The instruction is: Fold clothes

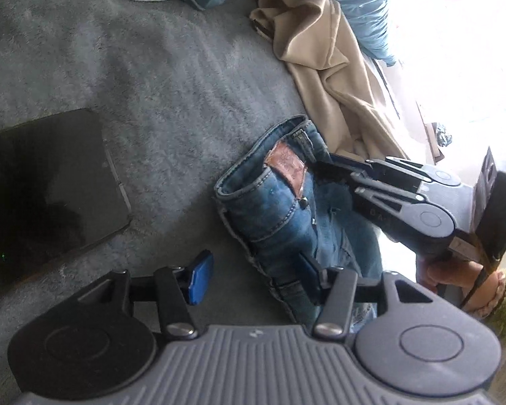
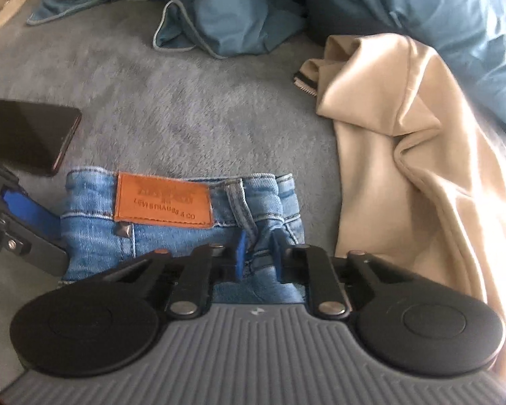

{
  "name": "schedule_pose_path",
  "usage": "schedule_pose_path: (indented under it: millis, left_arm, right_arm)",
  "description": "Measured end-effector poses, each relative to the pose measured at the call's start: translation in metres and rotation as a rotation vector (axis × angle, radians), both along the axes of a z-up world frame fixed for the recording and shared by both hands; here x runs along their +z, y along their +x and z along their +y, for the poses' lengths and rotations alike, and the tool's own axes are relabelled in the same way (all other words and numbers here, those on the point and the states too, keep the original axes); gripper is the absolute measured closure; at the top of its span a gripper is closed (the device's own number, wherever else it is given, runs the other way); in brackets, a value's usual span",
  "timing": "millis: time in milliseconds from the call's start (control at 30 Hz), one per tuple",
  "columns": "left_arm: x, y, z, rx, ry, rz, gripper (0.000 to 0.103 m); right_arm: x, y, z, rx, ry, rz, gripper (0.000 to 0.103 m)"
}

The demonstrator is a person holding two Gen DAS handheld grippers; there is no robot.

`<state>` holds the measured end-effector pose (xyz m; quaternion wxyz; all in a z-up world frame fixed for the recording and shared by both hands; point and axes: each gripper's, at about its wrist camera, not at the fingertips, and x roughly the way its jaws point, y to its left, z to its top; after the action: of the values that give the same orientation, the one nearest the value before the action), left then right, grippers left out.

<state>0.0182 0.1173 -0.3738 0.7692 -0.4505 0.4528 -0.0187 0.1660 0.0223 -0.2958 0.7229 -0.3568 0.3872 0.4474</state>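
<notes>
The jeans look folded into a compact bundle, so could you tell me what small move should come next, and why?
Probably open the right tool and draw it back. The jeans already lie in a compact fold on the grey blanket, and the left tool is open at their edge. The beige garment beside them is still crumpled, so it seems next.

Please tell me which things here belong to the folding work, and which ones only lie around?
For the job:
- jeans, folded small, with leather patch
- beige garment, still crumpled
- left claw, open
- right claw, closing on the denim

Lying about:
- black phone
- blue pillows
- grey blanket underneath
</notes>
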Motion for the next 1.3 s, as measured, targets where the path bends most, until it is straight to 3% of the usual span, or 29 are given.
schedule_pose_path:
  millis: [400, 467, 733, 767, 833, 867, 900, 967, 1133, 1300]
  left_arm:
    - [-0.002, 0.017, -0.007, -0.002, -0.044, -0.008, 0.048]
    - [-0.003, 0.019, -0.007, 0.011, -0.054, -0.006, 0.047]
    - [-0.011, 0.027, -0.014, 0.037, -0.049, 0.016, 0.047]
    - [-0.011, 0.028, -0.014, 0.035, -0.048, 0.015, 0.047]
    - [-0.012, 0.028, -0.013, 0.031, -0.048, 0.014, 0.047]
    - [-0.012, 0.029, -0.013, 0.027, -0.046, 0.013, 0.048]
    - [-0.012, 0.029, -0.014, 0.021, -0.041, 0.01, 0.048]
    - [-0.012, 0.03, -0.014, 0.005, -0.018, 0.002, 0.048]
    - [-0.013, 0.032, -0.015, 0.003, -0.009, 0.005, 0.049]
    - [-0.016, 0.034, -0.015, 0.006, -0.012, 0.003, 0.049]
  right_arm:
    - [0.0, 0.005, -0.015, -0.119, 0.085, -0.115, 0.097]
    - [-0.001, 0.006, -0.017, -0.139, 0.099, -0.134, 0.103]
    - [-0.005, 0.025, -0.018, -0.179, 0.155, -0.071, 0.101]
    - [0.0, 0.026, -0.022, -0.173, 0.184, -0.014, 0.101]
    - [0.009, 0.027, -0.03, -0.158, 0.23, 0.091, 0.088]
    - [0.012, 0.027, -0.033, -0.151, 0.244, 0.132, 0.068]
    - [0.012, 0.026, -0.034, -0.132, 0.234, 0.123, 0.054]
    - [0.008, 0.025, -0.031, -0.085, 0.196, 0.095, 0.051]
    - [-0.016, 0.026, -0.017, -0.006, 0.07, 0.148, 0.053]
    - [-0.006, 0.001, -0.013, 0.002, 0.049, 0.042, 0.078]
